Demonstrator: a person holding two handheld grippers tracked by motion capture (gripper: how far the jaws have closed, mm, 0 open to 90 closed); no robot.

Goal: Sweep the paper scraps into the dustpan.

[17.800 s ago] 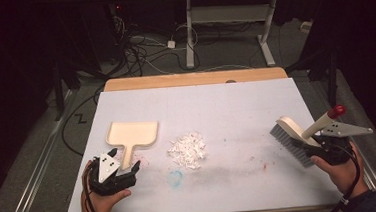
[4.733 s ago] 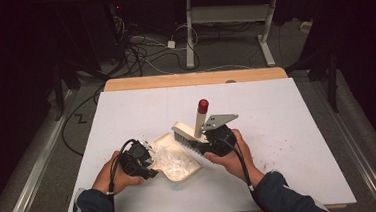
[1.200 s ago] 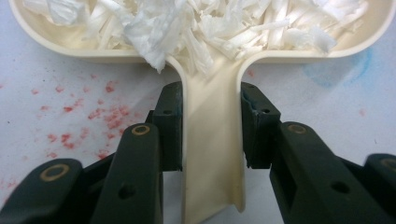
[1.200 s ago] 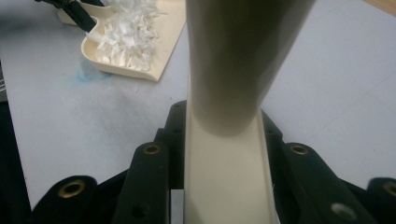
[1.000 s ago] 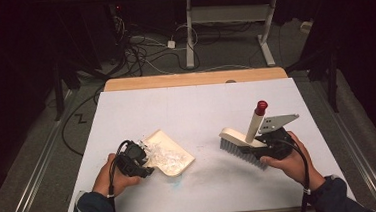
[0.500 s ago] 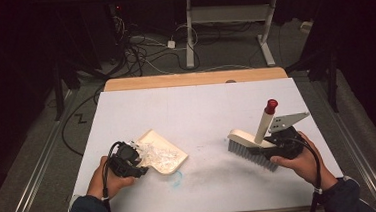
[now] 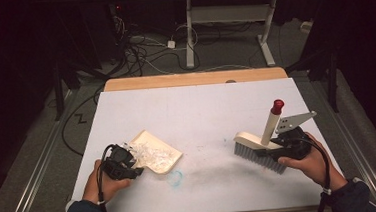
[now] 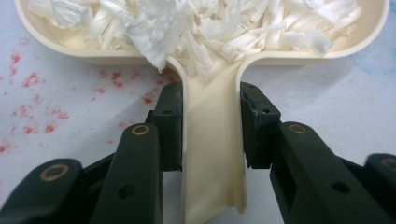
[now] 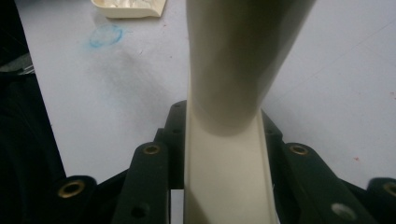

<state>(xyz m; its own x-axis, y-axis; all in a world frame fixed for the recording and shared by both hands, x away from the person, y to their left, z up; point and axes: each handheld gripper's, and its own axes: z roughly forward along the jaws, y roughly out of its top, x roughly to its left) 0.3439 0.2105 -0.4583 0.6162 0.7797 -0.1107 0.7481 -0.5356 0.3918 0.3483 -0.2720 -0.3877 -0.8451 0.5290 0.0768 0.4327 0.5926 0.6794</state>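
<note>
A cream dustpan [image 7: 160, 157] lies at the front left of the white table, heaped with white paper shreds [image 7: 149, 151]. My left gripper [image 7: 130, 166] is shut on its handle; in the left gripper view the handle [image 8: 212, 140] sits pinched between the pads [image 8: 169, 126] and the shreds [image 8: 187, 28] pile up ahead. At the front right my right gripper [image 7: 279, 147] is shut on a cream brush [image 7: 253, 149], bristles down near the table, its red-tipped handle [image 7: 276, 107] pointing up. The brush handle [image 9: 224, 70] rises between the jaws of the right gripper [image 9: 224, 140].
A blue smear [image 7: 175, 177] marks the table just right of the dustpan, also the blue smear [image 9: 105, 35] in the right gripper view. Red specks [image 8: 28, 79] dot the surface by the pan. A wooden strip [image 7: 194, 79] borders the far edge; cables lie on the floor beyond.
My right hand has carried the brush to the right, away from the dustpan. The left hand and the dustpan have stayed about where they were.
</note>
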